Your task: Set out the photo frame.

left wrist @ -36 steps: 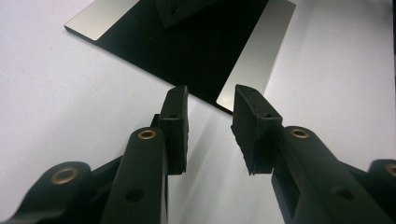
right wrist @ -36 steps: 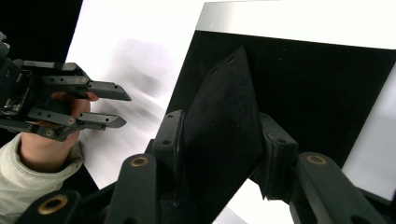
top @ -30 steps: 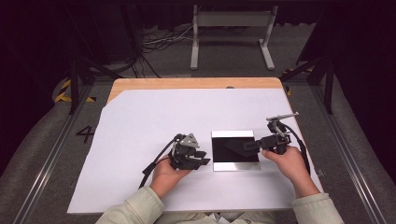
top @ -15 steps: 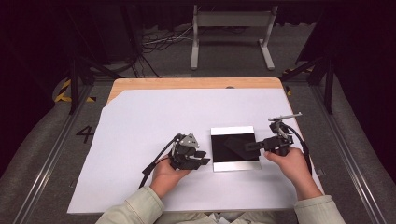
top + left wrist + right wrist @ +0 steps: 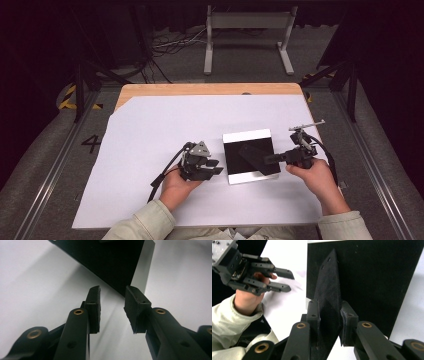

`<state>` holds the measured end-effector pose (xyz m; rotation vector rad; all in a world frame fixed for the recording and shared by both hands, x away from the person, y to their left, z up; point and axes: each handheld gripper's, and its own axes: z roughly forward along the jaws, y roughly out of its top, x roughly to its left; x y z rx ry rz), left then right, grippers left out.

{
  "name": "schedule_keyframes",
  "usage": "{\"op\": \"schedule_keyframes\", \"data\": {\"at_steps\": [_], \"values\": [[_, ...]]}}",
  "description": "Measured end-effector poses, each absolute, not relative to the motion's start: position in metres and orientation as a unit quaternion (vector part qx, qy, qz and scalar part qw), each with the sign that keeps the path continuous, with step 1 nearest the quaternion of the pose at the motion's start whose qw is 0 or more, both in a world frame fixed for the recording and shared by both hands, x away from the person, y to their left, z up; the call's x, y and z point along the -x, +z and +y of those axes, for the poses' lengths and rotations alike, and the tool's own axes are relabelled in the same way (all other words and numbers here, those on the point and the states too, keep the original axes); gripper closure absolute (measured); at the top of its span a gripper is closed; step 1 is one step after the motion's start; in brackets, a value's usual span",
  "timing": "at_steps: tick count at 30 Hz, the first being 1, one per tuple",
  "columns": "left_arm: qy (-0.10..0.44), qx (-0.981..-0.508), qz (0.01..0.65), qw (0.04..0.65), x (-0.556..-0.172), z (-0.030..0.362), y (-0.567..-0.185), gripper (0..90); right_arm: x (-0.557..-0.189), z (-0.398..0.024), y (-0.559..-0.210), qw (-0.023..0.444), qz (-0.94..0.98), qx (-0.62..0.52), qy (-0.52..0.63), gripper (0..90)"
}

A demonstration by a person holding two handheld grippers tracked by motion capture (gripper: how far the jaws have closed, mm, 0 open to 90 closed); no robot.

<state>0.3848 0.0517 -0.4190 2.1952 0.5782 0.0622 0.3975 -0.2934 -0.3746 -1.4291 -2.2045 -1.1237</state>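
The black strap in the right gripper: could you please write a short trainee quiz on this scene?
1. True or false: the left gripper holds the black strap.
2. What lies under the strap? A) black board B) red bowl C) blue cloth
3. What covers the table?

Key: 1. False; its jaws stand open with nothing between them, while the right gripper, jaws just closing, pinches the strap. 2. A, the black board. 3. A white sheet.

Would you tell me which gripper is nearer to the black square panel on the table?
Right. The right gripper, jaws just closing, reaches over the black square panel, pinching a black flap above it. The left gripper sits open just left of its edge.
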Motion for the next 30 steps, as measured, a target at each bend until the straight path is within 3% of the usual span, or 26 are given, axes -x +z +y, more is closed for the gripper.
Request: {"op": "schedule_keyframes", "data": {"at_steps": [17,30], "values": [[0.024,-0.868,0.248,0.429,-0.387,0.059,-0.418,65.2,-0.389,-0.291,-0.365,0.175,-0.771,0.462,-0.402,85.2],[0.021,-0.870,0.249,0.425,-0.388,0.060,-0.419,64.9,-0.386,-0.287,-0.360,0.181,-0.768,0.451,-0.418,87.2]]}}
